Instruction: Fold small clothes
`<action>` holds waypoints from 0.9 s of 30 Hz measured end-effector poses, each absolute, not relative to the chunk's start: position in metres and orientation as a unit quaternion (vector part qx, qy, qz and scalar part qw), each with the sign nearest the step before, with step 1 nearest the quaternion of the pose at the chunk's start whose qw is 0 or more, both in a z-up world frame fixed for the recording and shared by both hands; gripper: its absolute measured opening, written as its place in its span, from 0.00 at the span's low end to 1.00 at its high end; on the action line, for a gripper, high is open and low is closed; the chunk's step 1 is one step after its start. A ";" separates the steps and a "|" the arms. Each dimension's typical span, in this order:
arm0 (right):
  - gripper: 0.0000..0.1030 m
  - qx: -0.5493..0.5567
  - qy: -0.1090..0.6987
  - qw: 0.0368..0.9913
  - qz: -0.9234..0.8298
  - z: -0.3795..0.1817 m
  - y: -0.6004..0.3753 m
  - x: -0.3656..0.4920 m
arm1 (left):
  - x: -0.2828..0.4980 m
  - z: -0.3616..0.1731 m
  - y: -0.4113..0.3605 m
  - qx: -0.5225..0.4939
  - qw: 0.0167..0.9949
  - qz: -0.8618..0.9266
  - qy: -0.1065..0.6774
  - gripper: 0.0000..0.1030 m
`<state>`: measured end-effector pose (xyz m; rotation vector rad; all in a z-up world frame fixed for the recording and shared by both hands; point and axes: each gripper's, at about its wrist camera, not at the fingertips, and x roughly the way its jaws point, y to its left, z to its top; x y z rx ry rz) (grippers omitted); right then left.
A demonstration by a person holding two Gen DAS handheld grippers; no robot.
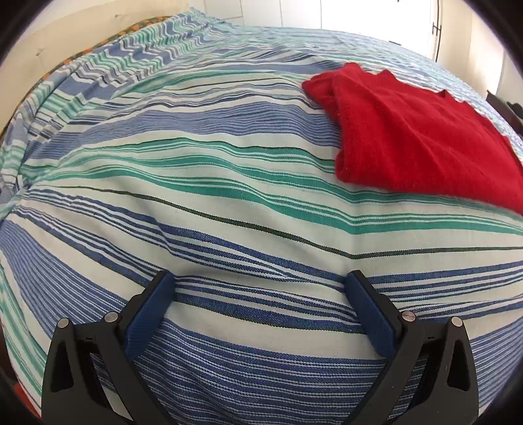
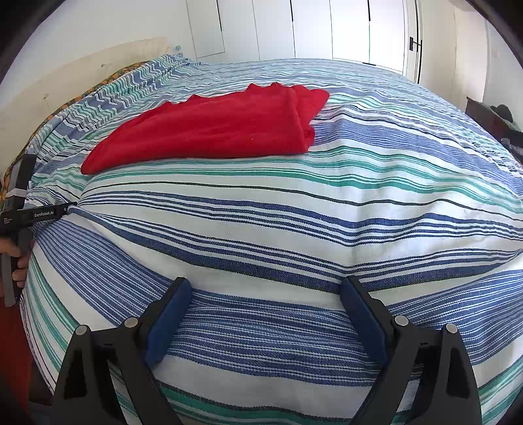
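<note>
A red knit garment (image 1: pixel 421 137) lies folded flat on the striped bedspread (image 1: pixel 228 202), at the upper right of the left wrist view. In the right wrist view the same red garment (image 2: pixel 215 127) sits at the upper middle, well beyond the fingers. My left gripper (image 1: pixel 261 284) hovers over bare bedspread near the front, open, nothing between its blue pads (image 1: pixel 147 320). My right gripper (image 2: pixel 266 291) is likewise open over the bedspread (image 2: pixel 294 212), empty. The body of the left gripper (image 2: pixel 36 215) shows at the left edge of the right wrist view, held by a hand.
The bed fills both views, with blue, green and white stripes. A patterned orange cloth (image 2: pixel 108 78) peeks out along the far left edge by the headboard wall. White wardrobe doors (image 2: pixel 310 29) stand behind the bed. Dark furniture (image 2: pixel 490 121) is at the far right.
</note>
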<state>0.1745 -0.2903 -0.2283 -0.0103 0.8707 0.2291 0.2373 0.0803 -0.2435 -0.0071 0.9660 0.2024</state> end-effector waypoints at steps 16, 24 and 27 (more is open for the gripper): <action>0.89 -0.006 0.421 0.900 0.110 -0.228 -0.290 0.175 | 0.236 -0.244 0.080 -0.003 0.883 0.097 0.460 0.99; 0.89 -0.008 0.421 0.900 0.108 -0.228 -0.291 0.175 | 0.236 -0.244 0.080 -0.003 0.883 0.097 0.460 0.99; 0.89 -0.008 0.421 0.900 0.108 -0.228 -0.290 0.175 | 0.236 -0.244 0.079 -0.003 0.883 0.097 0.460 0.99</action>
